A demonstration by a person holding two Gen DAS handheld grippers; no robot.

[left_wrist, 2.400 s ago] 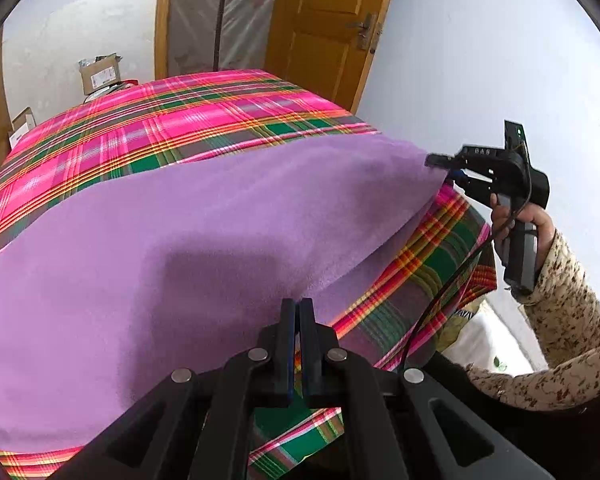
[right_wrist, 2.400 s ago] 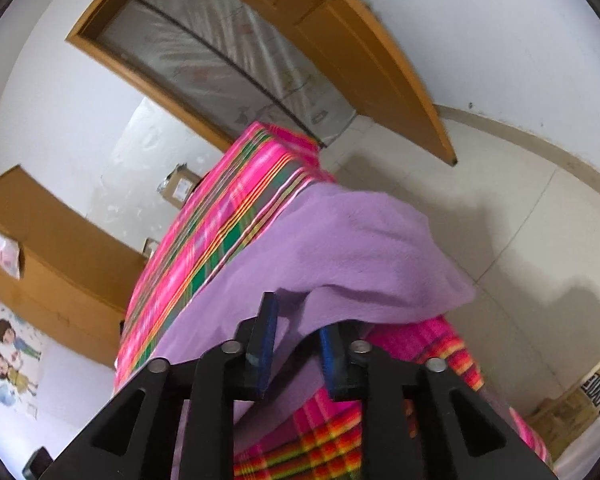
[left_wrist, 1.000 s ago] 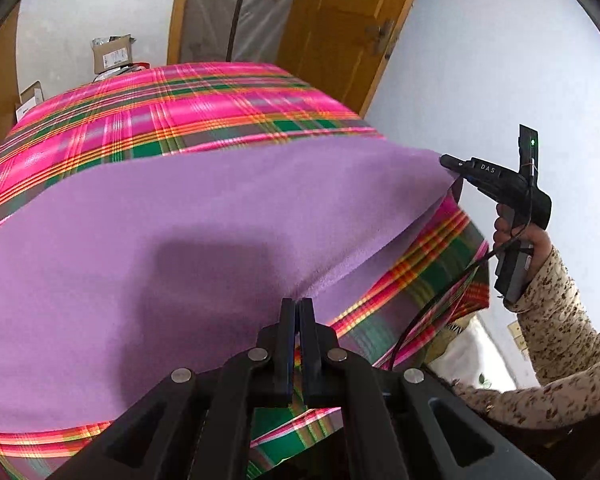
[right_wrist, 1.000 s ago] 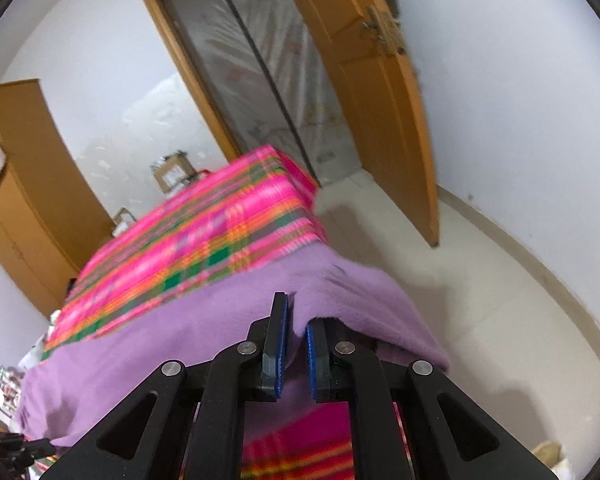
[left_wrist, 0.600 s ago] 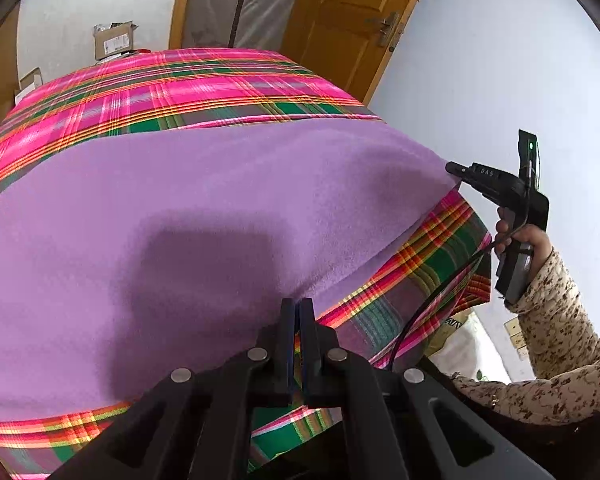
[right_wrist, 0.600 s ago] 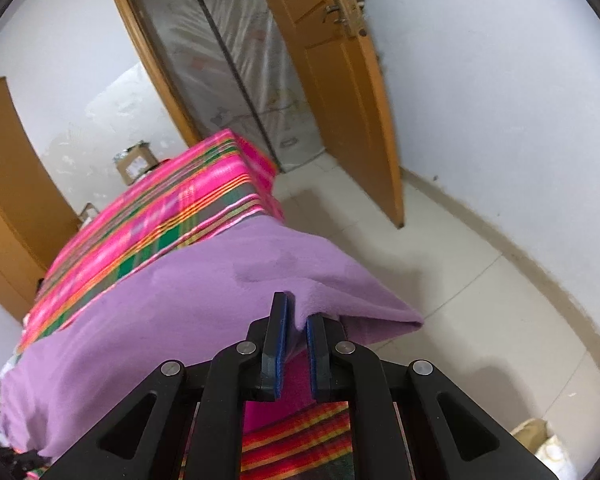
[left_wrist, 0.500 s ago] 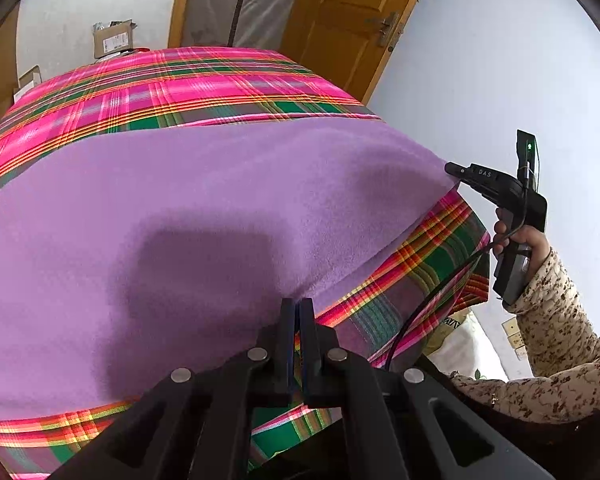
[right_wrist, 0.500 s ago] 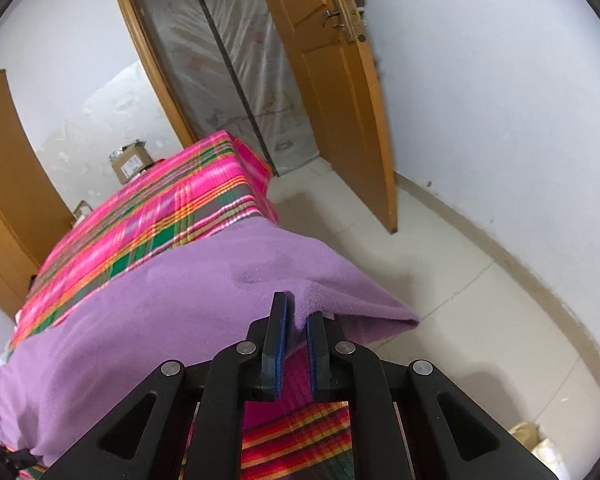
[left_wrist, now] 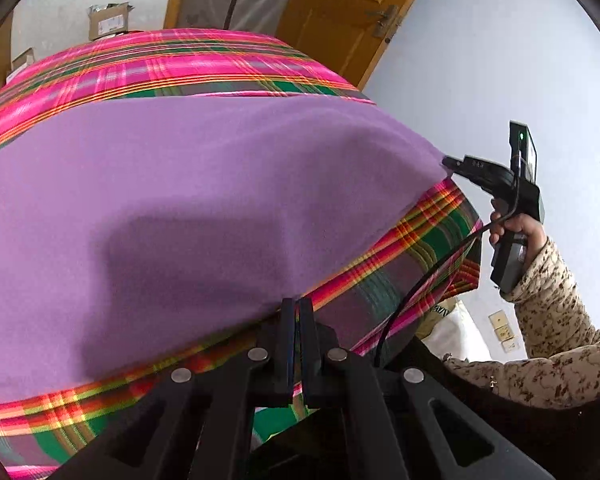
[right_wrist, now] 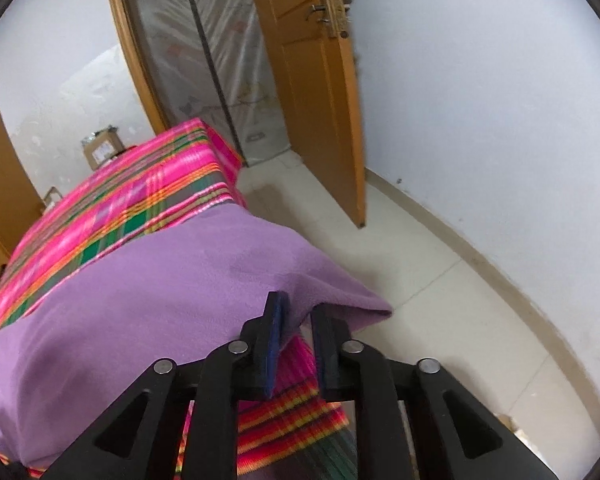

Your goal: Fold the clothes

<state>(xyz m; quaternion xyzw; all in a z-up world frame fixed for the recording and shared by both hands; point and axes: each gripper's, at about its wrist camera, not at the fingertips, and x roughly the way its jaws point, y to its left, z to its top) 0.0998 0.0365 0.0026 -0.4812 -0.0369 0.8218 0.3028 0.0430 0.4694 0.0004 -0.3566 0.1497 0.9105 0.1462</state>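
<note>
Your left gripper (left_wrist: 296,312) is pinched tight on the near edge of the purple cloth (left_wrist: 188,200). Your right gripper (right_wrist: 298,320) is opening, cloth corner loose between its jaws. Cloth lies spread over the plaid bedspread (left_wrist: 172,64); wooden door (right_wrist: 312,92) beyond.

A home bedroom: a bed with a pink plaid bedspread (right_wrist: 112,216) fills the left of the frame, a wooden door (right_wrist: 312,92) stands open at upper centre, with cardboard boxes (right_wrist: 102,152) and a tiled floor (right_wrist: 428,280) beside it.
</note>
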